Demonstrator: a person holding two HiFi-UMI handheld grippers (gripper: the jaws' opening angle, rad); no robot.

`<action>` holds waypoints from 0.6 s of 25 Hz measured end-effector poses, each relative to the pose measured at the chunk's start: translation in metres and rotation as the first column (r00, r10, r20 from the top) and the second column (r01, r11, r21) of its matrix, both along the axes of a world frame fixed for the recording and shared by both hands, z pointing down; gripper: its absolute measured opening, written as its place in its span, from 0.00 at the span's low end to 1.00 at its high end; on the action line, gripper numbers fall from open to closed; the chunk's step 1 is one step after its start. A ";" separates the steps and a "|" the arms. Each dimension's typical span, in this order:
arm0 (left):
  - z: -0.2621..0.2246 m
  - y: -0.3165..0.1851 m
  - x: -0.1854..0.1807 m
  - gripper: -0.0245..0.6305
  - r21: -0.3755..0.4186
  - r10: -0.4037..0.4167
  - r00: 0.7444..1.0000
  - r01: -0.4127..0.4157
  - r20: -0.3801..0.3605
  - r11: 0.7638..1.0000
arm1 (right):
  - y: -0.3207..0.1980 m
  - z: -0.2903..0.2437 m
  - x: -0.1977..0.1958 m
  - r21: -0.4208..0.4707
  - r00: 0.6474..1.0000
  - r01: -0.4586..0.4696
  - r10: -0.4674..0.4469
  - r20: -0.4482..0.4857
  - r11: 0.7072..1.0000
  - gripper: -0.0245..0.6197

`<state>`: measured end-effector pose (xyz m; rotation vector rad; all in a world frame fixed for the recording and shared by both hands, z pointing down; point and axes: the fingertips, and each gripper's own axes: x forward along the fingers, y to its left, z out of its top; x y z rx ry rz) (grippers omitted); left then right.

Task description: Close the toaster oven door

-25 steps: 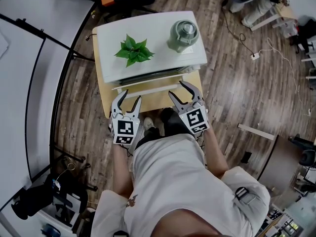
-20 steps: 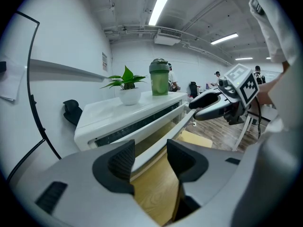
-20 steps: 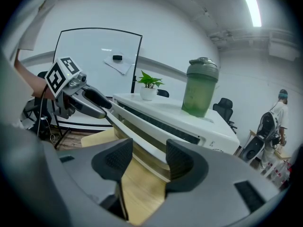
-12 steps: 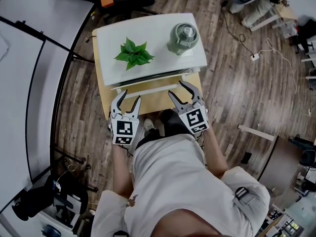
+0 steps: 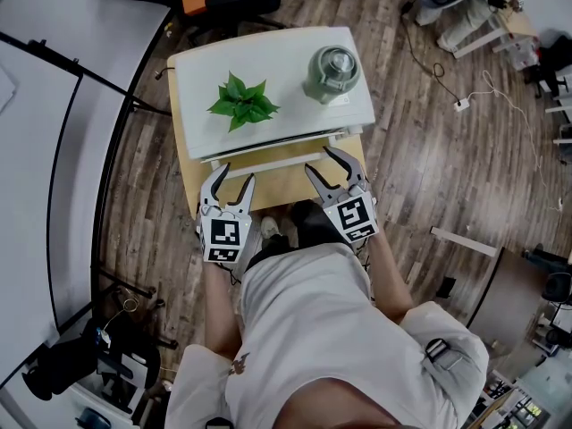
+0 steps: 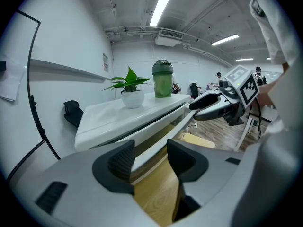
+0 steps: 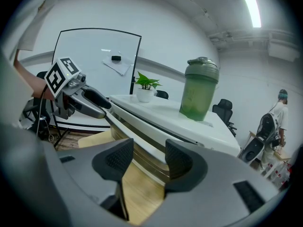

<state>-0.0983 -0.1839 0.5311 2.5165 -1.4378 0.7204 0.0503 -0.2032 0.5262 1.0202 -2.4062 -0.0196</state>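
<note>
The white toaster oven (image 5: pixel 295 110) stands on a small wooden table (image 5: pixel 279 186). Its door (image 5: pixel 268 162) hangs a little ajar, the long white edge (image 6: pixel 156 138) turned toward me. My left gripper (image 5: pixel 237 173) is at the door's left end with its jaws apart, and the edge shows through the gap (image 6: pixel 150 157). At the door's right end is my right gripper (image 5: pixel 319 159). Its jaws have just been closing, but a gap remains, and the door's edge (image 7: pixel 142 150) lies just beyond its pads. Neither gripper clamps anything.
A potted plant (image 5: pixel 241 96) and a green shaker bottle (image 5: pixel 332 68) stand on top of the oven. Dark stand legs (image 5: pixel 98 74) cross the floor on the left. A cable and plug (image 5: pixel 460 101) lie on the wood floor to the right, near office chairs.
The door has swung slightly nearer to the oven's front, narrowing the dark gap. Both grippers stay where they were.
</note>
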 end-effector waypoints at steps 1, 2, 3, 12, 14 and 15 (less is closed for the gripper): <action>0.000 -0.001 0.000 0.36 0.001 0.000 1.000 0.000 0.000 1.000 | -0.001 0.000 0.000 0.001 1.000 0.000 0.000 0.000 1.000 0.37; 0.000 -0.002 0.000 0.36 0.002 -0.001 1.000 0.001 -0.001 1.000 | -0.002 0.000 0.000 0.002 1.000 0.000 0.000 0.000 1.000 0.37; -0.001 -0.002 0.000 0.36 0.002 -0.001 1.000 0.001 0.000 1.000 | -0.003 0.000 0.000 0.003 1.000 0.001 -0.001 -0.001 1.000 0.37; -0.003 -0.007 -0.002 0.36 0.005 -0.002 1.000 0.002 -0.003 1.000 | -0.007 -0.003 -0.002 0.005 1.000 0.002 -0.002 -0.002 1.000 0.37; -0.004 -0.009 -0.002 0.36 0.007 -0.004 1.000 0.004 -0.003 1.000 | -0.009 -0.003 -0.002 0.007 1.000 0.002 -0.002 -0.002 1.000 0.37; -0.004 -0.010 -0.002 0.36 0.008 -0.004 1.000 0.005 -0.003 1.000 | -0.010 -0.003 -0.002 0.008 1.000 0.003 -0.003 -0.002 1.000 0.37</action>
